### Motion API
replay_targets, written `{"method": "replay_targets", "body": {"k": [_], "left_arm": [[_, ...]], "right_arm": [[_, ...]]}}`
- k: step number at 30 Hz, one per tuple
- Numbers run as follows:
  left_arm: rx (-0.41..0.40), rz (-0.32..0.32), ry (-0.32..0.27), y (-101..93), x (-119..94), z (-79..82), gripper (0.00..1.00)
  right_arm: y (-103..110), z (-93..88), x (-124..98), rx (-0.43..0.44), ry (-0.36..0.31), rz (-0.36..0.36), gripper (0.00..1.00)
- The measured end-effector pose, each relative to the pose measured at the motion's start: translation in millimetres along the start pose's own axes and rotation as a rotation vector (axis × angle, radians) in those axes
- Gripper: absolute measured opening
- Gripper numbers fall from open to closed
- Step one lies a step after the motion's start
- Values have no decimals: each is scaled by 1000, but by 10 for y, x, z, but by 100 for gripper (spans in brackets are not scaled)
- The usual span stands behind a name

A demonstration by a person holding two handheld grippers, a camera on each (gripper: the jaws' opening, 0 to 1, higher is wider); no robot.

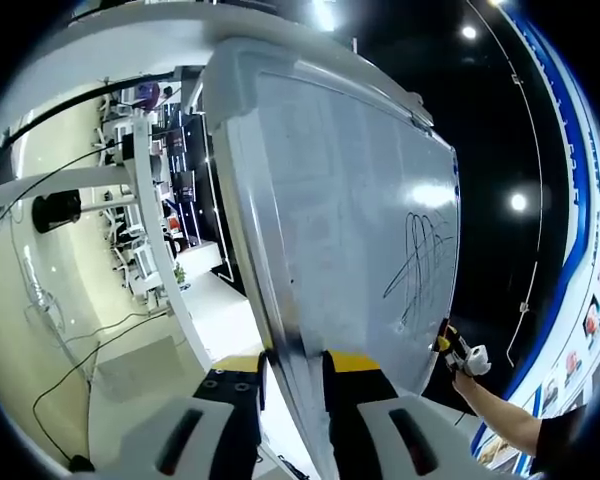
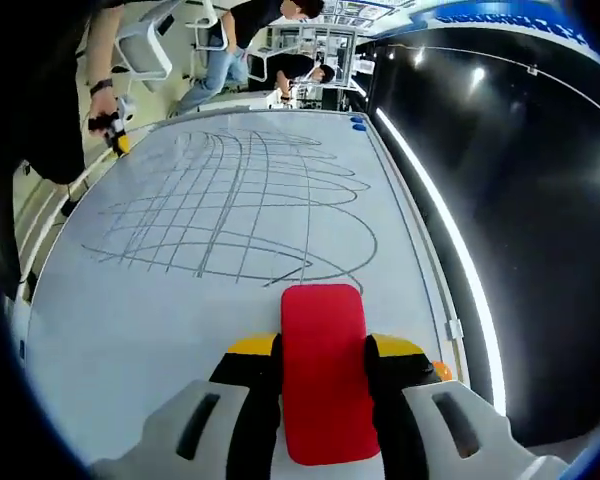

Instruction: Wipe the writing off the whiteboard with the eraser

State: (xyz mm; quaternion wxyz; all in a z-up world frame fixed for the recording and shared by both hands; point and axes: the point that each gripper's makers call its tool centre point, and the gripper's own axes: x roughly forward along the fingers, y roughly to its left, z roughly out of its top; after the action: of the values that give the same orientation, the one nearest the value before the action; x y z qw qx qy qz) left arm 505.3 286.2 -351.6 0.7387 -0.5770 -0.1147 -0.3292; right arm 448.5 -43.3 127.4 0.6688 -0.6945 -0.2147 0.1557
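The red eraser (image 2: 323,370) is being gripped between the right gripper's (image 2: 323,372) jaws just short of the scribbled writing (image 2: 235,205). The whiteboard (image 1: 350,210) edge is being clamped by the left gripper (image 1: 295,375). A forward sweep across the lines is being called for next.

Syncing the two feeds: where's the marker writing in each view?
Left gripper view: writing right of centre, on the steeply slanted whiteboard.
Right gripper view: writing across the upper middle, beyond the red eraser.
Shared landmark: the whiteboard itself.
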Motion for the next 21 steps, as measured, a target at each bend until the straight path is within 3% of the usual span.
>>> {"method": "replay_targets", "body": {"k": [7,11,21], "left_arm": [[-1,-2,2,-4,-5,-5,25],[0,-2,2,-2,-8,-9,25],[-14,1,-3,1,-7,-31,25]], "right_arm": [[-18,-61,-51,41,-8,-46,35],[15,-167,-137,41,8,-37,35],[29,-789,-600,84,137,-30,35]]}}
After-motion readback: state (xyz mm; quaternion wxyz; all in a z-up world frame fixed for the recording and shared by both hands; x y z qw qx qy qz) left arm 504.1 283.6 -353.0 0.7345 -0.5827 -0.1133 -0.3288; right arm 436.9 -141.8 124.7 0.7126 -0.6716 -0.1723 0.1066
